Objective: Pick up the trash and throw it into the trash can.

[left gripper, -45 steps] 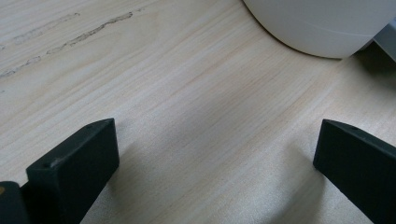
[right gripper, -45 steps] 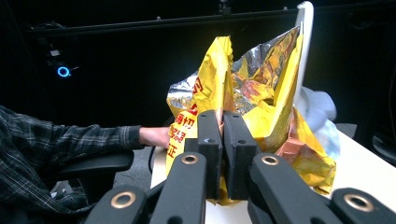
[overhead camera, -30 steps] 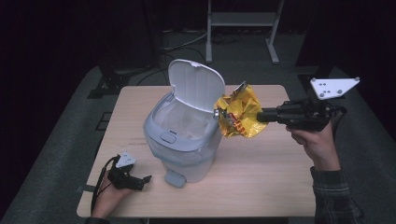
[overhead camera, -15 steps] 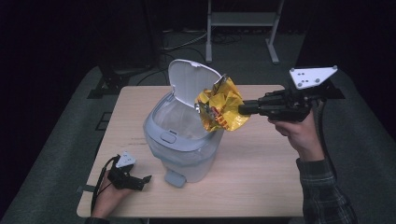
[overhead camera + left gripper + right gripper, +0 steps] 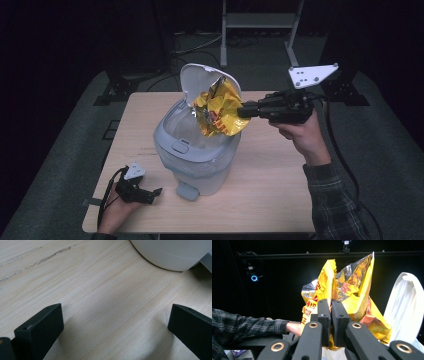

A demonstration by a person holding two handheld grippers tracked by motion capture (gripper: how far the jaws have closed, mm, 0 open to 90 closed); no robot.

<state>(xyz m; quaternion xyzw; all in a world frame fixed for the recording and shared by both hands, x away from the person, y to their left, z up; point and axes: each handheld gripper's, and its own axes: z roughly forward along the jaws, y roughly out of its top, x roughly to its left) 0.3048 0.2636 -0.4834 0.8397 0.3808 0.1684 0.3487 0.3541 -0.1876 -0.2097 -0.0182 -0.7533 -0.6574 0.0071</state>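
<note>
Carried leftward since earlier frame: crumpled yellow snack bag (image 5: 218, 111), now above open mouth of bin (image 5: 195, 155). Right tongs (image 5: 243, 110) clenched on bag edge. Left tongs (image 5: 156, 192) released, resting near bin base on table (image 5: 270, 180). Risks: bag snagging upright lid (image 5: 200, 80), catching bin rim, spilling beside bin if released early.

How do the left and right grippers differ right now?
The left gripper has its jaws wide apart with nothing but bare table between them; the right gripper is shut on a crumpled yellow snack bag. The left one rests low at the table's near edge; the right one is raised, holding the bag over the open bin. Both are black and hand-held.
</note>
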